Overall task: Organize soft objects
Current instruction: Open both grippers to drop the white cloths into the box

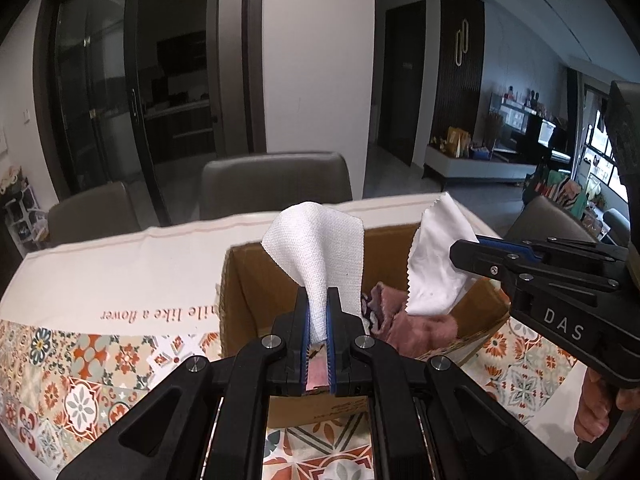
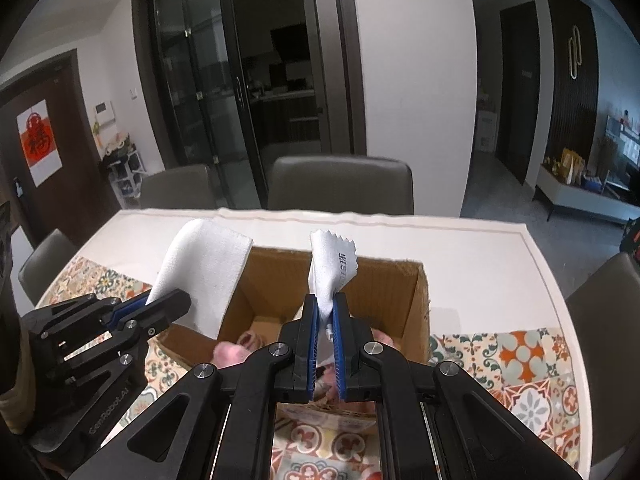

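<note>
two white cloths (image 1: 320, 252) (image 1: 438, 260), one cardboard box (image 1: 248, 280), two hand-held grippers (image 1: 319, 320) (image 2: 326, 320)

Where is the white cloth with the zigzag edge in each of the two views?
Left wrist view: the zigzag-edged cloth is at right of centre, held by the right claw over the cardboard box.
Right wrist view: it is at centre, rising from between that claw's fingers.
Shared landmark: the open cardboard box, below the cloth in both views.
</note>
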Tool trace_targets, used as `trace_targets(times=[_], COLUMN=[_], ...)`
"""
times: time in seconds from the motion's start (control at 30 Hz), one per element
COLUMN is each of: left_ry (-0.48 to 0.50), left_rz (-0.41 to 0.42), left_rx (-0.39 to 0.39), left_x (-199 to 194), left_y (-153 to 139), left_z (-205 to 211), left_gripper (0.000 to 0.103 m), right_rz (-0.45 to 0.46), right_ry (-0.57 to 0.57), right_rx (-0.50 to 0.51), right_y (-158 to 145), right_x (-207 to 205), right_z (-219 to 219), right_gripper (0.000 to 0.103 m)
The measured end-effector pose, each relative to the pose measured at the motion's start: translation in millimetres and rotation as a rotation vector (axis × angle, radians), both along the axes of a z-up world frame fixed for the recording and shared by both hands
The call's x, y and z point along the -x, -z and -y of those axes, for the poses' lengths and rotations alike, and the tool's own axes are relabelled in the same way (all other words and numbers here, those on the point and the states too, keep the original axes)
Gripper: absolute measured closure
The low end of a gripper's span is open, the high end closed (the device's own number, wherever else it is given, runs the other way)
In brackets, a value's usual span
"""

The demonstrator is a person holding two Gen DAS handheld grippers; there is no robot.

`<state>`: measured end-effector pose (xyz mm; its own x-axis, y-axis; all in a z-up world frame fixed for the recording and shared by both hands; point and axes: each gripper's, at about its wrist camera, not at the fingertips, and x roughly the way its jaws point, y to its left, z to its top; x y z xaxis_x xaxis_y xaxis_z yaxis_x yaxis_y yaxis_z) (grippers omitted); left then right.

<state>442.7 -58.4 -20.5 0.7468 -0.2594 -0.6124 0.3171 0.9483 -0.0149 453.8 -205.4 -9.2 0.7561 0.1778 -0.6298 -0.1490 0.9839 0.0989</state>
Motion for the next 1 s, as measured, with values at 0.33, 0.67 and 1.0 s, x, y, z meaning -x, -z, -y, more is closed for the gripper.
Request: trace_targets(times=[0.33, 0.67, 1.0], left_ry=[-0.009, -0.050, -0.126], left_rz=[-0.069, -0.029, 0.042], left_rx=[-0.044, -0.054, -0.040], left_x=[-9, 7, 56], left_y=[30, 16, -18], left_z=[4, -3, -25], left_gripper=[0.077, 0.067, 0.050], right_rz=[-0.107, -0.119, -0.064], right_ry=[0.001, 0.025, 0.065], right_rx=[0.013, 0.021, -0.032], right_y=[39, 39, 18], right_x=[-17, -14, 33], right_z=[3, 3, 0], right_gripper=[0.094, 0.074, 0.071])
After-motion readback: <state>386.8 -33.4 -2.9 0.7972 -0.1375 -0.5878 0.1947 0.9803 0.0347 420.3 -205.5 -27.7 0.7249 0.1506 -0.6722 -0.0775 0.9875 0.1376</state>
